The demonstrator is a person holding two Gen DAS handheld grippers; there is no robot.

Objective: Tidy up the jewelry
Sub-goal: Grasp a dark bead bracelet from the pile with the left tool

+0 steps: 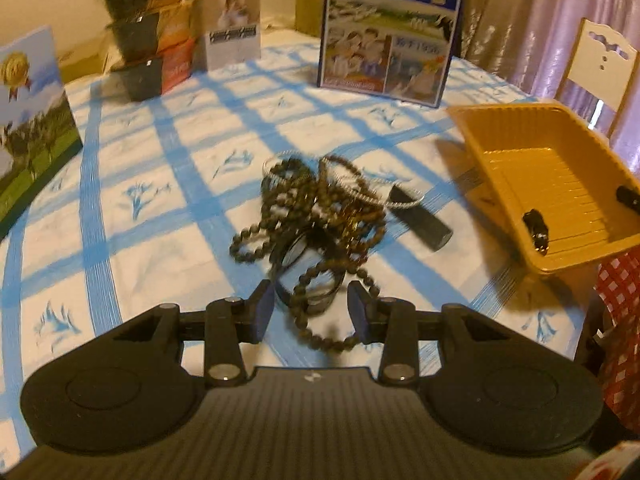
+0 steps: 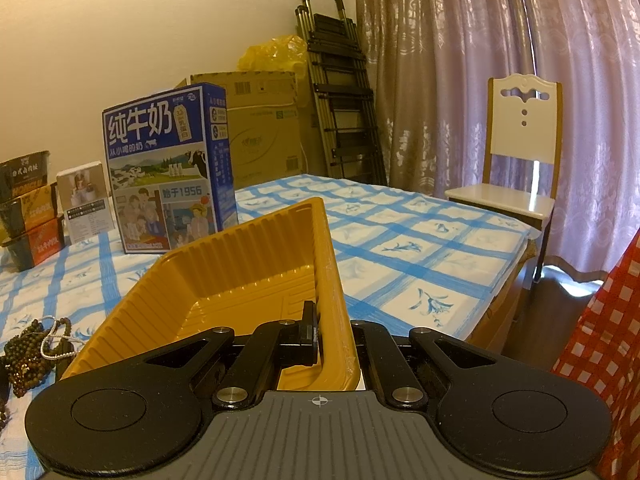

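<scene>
I can read "纯牛奶" and "始于1956" on the blue milk box (image 2: pixel 168 168). One stacked noodle bowl (image 2: pixel 26 196) says "HONGLU". The other words are too small for me.

Warm dim light — fisheye edges, slight blur.

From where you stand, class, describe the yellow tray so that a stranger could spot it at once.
Start at the table's blue-checked cloth and find the tall blue milk carton standing on it. Beside it, right of the bead pile, sits the yellow tray, tilted. It alone is ribbed yellow plastic, empty, with the right tool clamped on its rim.
</scene>
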